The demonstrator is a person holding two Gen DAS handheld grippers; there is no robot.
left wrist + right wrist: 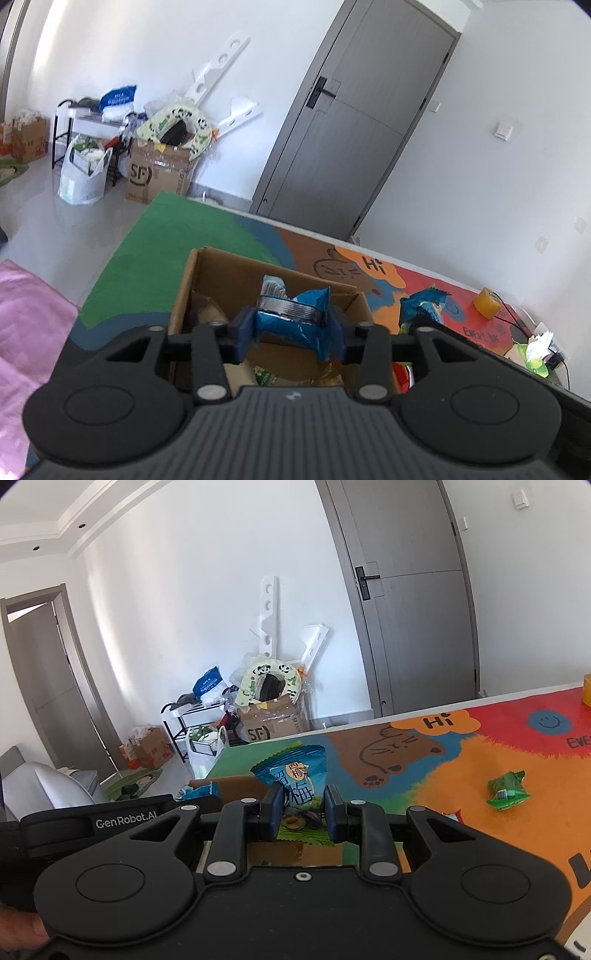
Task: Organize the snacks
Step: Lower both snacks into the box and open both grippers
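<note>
Glossy blue foil snack packet [295, 317] with a crinkled silver seam sits at centre frame between matt black plastic gripper [291, 325] arms; below it, rough brown cardboard box [236, 269]; in the right wrist view, a shiny blue plum packet [299, 775] and, right, a crinkly green wrapper [508, 792] on a matt printed mat [480, 768].

Left wrist view: looks forward and downward along the left gripper [291, 325], close above a cardboard box [207, 273]. Right wrist view: likewise along the right gripper [303, 808]. Shared ahead: cartoon mat [155, 236], grey door [413, 590].
</note>
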